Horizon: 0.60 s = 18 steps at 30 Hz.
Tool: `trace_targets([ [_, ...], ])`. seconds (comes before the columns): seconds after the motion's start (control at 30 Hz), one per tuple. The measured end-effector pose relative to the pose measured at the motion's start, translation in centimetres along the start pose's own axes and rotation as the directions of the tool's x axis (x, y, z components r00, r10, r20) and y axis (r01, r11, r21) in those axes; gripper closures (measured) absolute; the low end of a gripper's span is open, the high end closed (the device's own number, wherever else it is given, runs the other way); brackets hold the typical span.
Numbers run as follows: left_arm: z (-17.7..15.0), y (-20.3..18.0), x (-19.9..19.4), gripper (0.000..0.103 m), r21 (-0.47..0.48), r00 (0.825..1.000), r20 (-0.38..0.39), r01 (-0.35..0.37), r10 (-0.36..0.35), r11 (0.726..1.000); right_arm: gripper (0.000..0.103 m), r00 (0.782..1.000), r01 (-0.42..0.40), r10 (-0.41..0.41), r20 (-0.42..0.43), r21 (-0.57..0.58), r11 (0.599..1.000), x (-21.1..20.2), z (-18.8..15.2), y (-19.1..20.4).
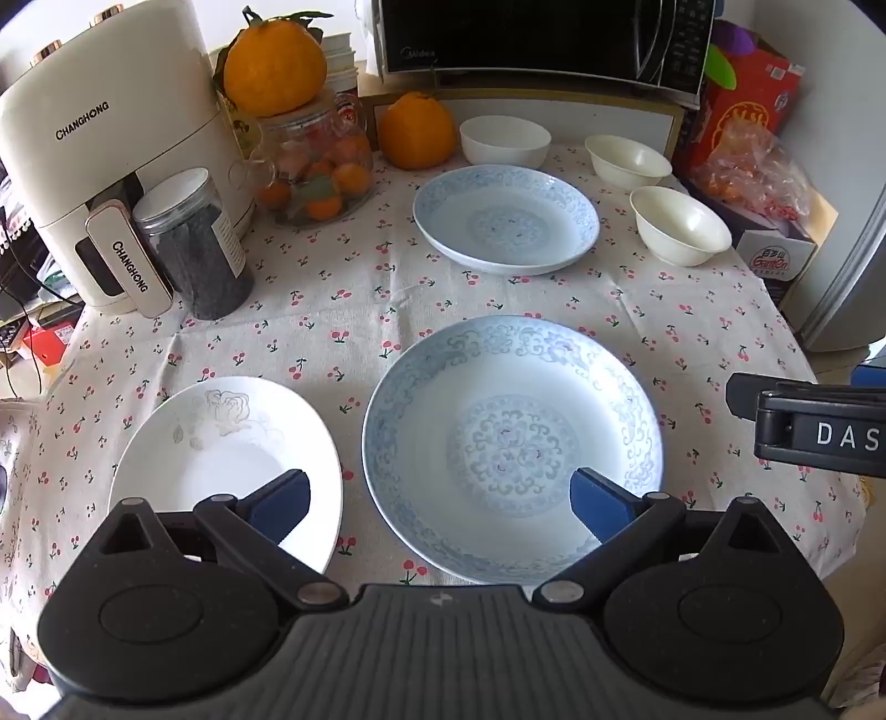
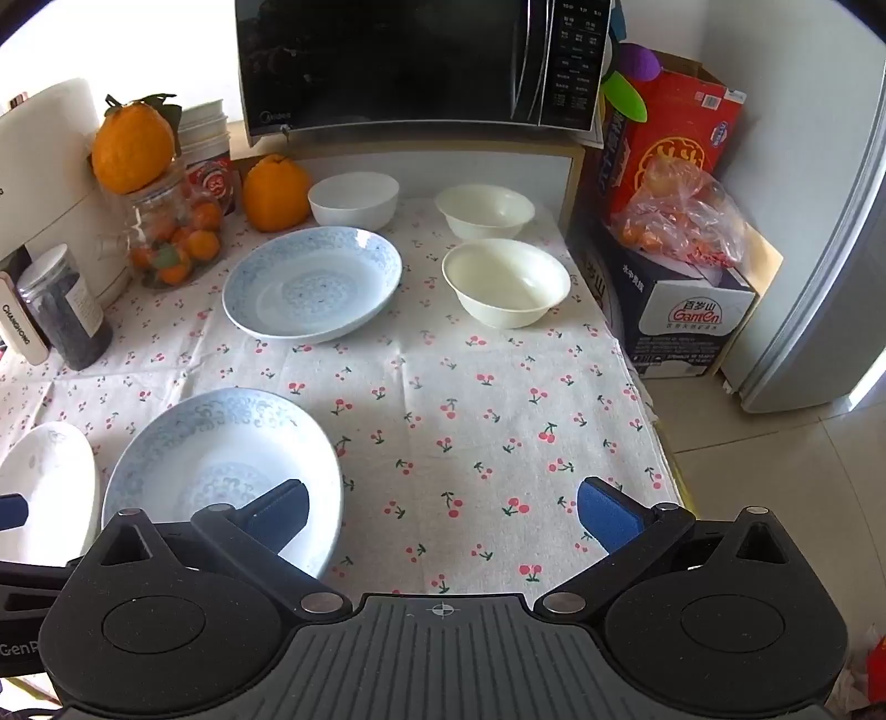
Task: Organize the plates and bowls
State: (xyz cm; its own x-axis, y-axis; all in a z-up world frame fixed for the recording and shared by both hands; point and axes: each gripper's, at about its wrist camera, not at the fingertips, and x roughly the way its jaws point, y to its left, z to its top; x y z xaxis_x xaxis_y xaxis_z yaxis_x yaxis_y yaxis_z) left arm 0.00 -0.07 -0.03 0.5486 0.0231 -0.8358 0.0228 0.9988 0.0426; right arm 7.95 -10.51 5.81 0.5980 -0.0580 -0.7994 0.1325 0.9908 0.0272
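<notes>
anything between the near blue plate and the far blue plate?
Nothing. Only bare cherry-print tablecloth separates the near blue-patterned ceramic plate from the far blue-patterned ceramic plate. Both wrist views show it, most clearly the left.

tablecloth (image 1: 332, 310): off-white, small red cherries with green stems
near plate (image 1: 512, 448): pale blue, darker blue scrollwork rim and centre medallion
far plate (image 1: 505, 219): same pale blue scroll pattern
white plate (image 1: 227, 465): white, faint grey rose
bowl (image 1: 504, 141): plain white
two bowls (image 1: 680, 224): plain cream
oranges (image 1: 415, 130): bright orange
microwave (image 1: 542, 39): black
appliance (image 1: 105, 144): cream, black lettering
box (image 1: 742, 111): red, gold print
finger pads (image 1: 595, 501): dark blue
</notes>
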Motion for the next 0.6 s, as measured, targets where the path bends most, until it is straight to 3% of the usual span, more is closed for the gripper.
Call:
trace_targets([
  [0.6,0.10,0.06,0.07,0.002,-0.008,1.000,0.006,0.000,0.000,1.000,0.000,1.000,-0.002,0.003,-0.025,0.024,1.000,0.46,0.11,-0.19],
])
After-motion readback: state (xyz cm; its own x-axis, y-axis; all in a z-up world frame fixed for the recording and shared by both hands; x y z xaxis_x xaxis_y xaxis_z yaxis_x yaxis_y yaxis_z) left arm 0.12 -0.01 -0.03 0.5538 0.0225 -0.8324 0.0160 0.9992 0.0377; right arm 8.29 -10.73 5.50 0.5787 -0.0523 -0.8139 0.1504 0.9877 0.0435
